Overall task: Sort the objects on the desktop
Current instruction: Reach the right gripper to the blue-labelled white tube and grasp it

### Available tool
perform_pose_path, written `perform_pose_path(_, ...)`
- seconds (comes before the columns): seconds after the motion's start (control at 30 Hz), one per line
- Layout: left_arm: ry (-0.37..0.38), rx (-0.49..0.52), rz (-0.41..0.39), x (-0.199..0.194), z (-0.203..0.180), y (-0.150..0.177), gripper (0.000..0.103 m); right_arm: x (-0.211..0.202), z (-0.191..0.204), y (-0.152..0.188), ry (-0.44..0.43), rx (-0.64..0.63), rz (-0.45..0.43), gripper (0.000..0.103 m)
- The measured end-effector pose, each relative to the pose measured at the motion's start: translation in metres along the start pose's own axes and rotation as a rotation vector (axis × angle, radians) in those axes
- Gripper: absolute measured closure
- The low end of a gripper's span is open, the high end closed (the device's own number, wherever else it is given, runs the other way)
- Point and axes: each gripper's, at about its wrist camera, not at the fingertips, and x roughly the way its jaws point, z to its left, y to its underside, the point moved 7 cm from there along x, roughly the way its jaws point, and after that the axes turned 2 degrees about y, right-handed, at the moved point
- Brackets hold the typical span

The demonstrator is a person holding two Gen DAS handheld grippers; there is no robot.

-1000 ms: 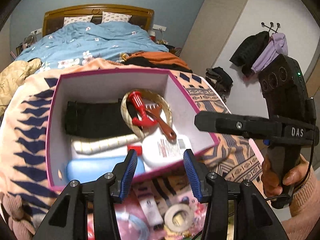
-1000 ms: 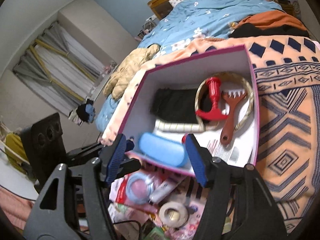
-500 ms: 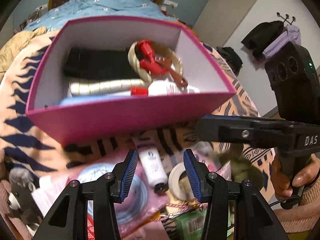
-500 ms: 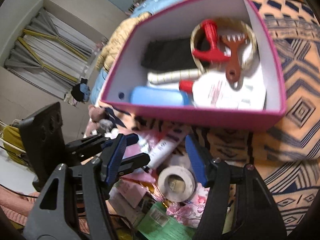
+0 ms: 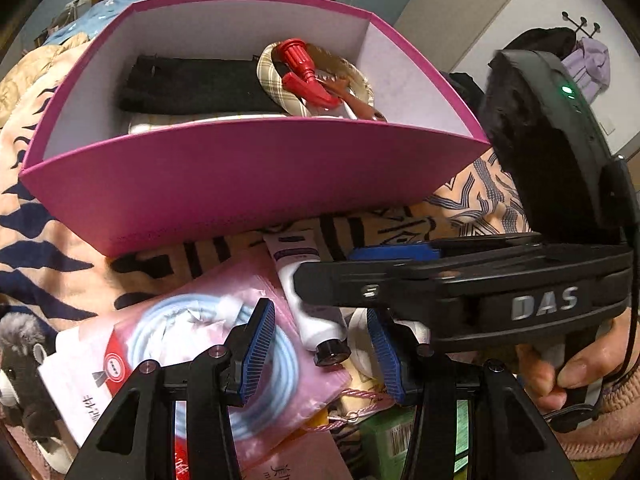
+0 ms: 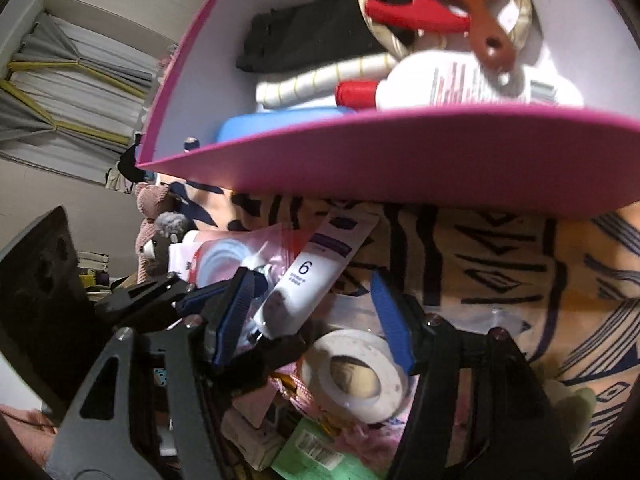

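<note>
White tube [image 5: 310, 300] with black cap [image 5: 331, 354] lying on the patterned cloth [image 5: 48, 216] in front of the pink box [image 5: 248, 184], beside a tape roll [image 6: 356, 372]. Probably light, soft-walled, a little slippery; better taken across the firm shoulder near the cap. Left gripper [image 5: 322, 350] half open around the cap, empty. Right gripper [image 6: 316, 316] wider, empty, over tube and tape.

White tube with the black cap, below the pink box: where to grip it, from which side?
Grip the white tube mid-body, from above, jaws across its width. It lies flat, cap toward the camera, flat end near the pink box. Tape roll crowds the cap end.
</note>
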Motion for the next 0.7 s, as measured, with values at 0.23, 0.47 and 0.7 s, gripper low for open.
perform_pose_path(0.23,0.038,-0.007,0.007,0.0007,-0.001,0.0026,0.054,0.0097,-0.0045,-0.0045,0.021,0.025,0.0,0.052)
perform_pose_path(0.47,0.083,-0.002,0.041,0.0085,-0.0094,0.0048,0.056,0.01,-0.0053,-0.0027,0.027,0.004,0.011,0.066)
perform_pose_path(0.7,0.129,-0.028,0.04,0.0047,-0.0091,0.0059,0.057,0.0037,-0.0067,0.0018,-0.029,0.009,0.024,0.07)
